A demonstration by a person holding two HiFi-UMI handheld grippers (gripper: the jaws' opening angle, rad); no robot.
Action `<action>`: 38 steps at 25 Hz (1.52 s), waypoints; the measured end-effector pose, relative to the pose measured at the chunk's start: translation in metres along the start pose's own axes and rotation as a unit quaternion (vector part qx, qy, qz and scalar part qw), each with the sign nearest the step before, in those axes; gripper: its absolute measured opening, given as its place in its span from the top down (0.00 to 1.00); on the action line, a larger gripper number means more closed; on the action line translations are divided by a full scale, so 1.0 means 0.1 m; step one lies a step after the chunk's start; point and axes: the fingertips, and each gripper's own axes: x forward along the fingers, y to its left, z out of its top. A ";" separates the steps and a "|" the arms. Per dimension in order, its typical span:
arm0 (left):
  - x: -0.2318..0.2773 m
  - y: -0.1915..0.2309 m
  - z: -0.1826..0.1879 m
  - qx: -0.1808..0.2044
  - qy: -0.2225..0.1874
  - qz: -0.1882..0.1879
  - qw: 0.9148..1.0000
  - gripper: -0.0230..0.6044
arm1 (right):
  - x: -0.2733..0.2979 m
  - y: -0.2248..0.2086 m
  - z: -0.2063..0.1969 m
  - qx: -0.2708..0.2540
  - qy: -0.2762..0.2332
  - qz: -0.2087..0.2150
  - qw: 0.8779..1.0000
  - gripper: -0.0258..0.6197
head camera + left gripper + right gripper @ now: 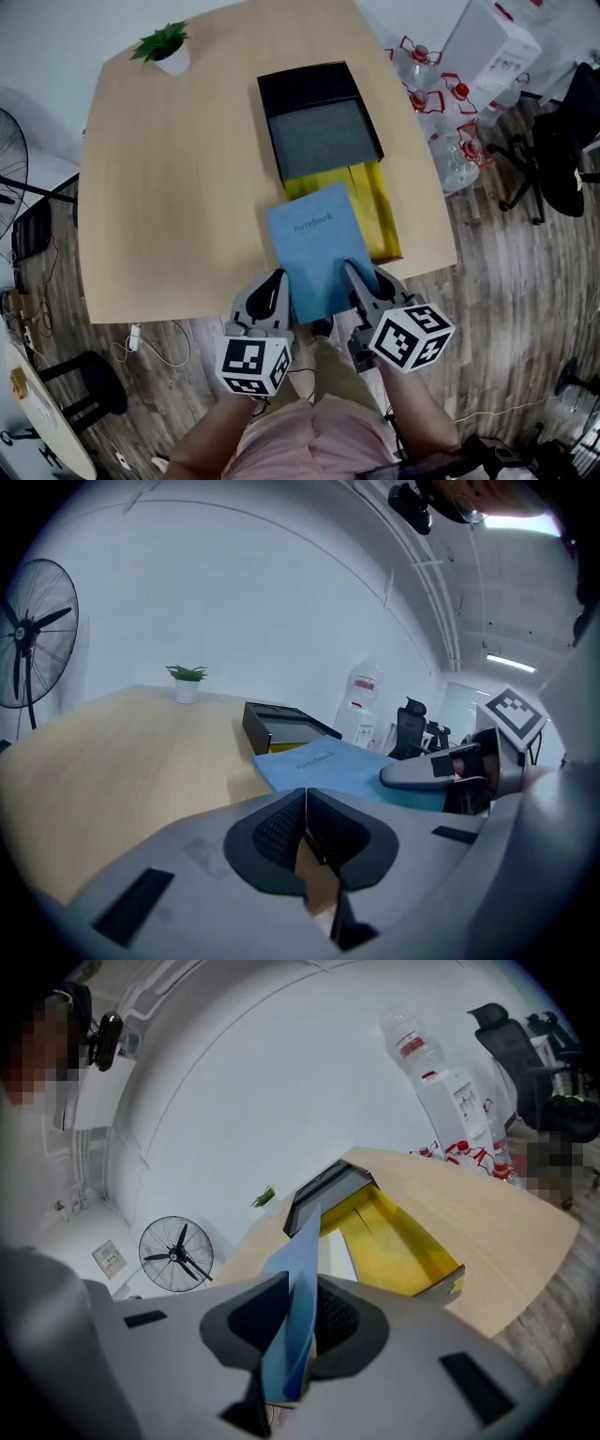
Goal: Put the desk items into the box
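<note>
A blue notebook (314,246) is tilted above the table's near edge, and my right gripper (356,275) is shut on its near right corner. In the right gripper view the notebook's edge (298,1269) stands upright between the jaws of the right gripper (300,1299). Behind it lies an open yellow box (377,208), seen again as the yellow box (398,1246). A black tray with a grey inside (319,124) covers its far end. My left gripper (275,283) is shut and empty beside the notebook's left corner. Its pads meet in the left gripper (305,806) view.
A small potted plant (165,41) stands at the table's far left corner. Water bottles (439,101) and a white carton (489,47) crowd the floor to the right, next to an office chair (562,141). A fan (11,173) stands to the left.
</note>
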 end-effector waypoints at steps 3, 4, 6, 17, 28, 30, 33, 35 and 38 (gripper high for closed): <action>0.07 -0.04 -0.03 -0.009 0.003 -0.011 1.000 0.94 | 0.01 -0.04 -0.05 -0.006 0.015 -0.006 1.000 0.86; 0.09 -0.05 -0.04 -0.013 0.004 -0.015 1.000 0.94 | 0.02 -0.05 -0.06 -0.005 0.017 -0.007 1.000 0.87; 0.13 -0.06 -0.07 -0.020 0.006 -0.020 1.000 0.94 | 0.03 -0.07 -0.07 0.001 0.021 -0.007 1.000 0.88; 0.25 -0.09 -0.13 -0.034 0.007 -0.030 0.999 0.94 | 0.07 -0.14 -0.13 -0.045 0.054 -0.020 0.997 0.82; 0.28 -0.12 -0.12 -0.025 0.014 -0.031 0.999 0.94 | 0.04 -0.12 -0.12 -0.106 0.067 -0.027 0.992 0.78; 0.28 -0.12 -0.12 -0.022 0.015 -0.030 0.999 0.94 | 0.03 -0.14 -0.11 -0.111 0.068 -0.029 0.991 0.77; 0.28 -0.12 -0.12 -0.018 0.017 -0.028 0.999 0.95 | -0.02 -0.21 -0.12 -0.111 0.069 -0.037 0.991 0.75; 0.27 -0.13 -0.12 -0.016 0.017 -0.028 0.999 0.94 | -0.06 -0.25 -0.14 -0.107 0.070 -0.040 0.991 0.72; 0.27 -0.14 -0.12 -0.012 0.018 -0.027 0.999 0.94 | -0.11 -0.27 -0.19 -0.096 0.077 -0.032 0.992 0.67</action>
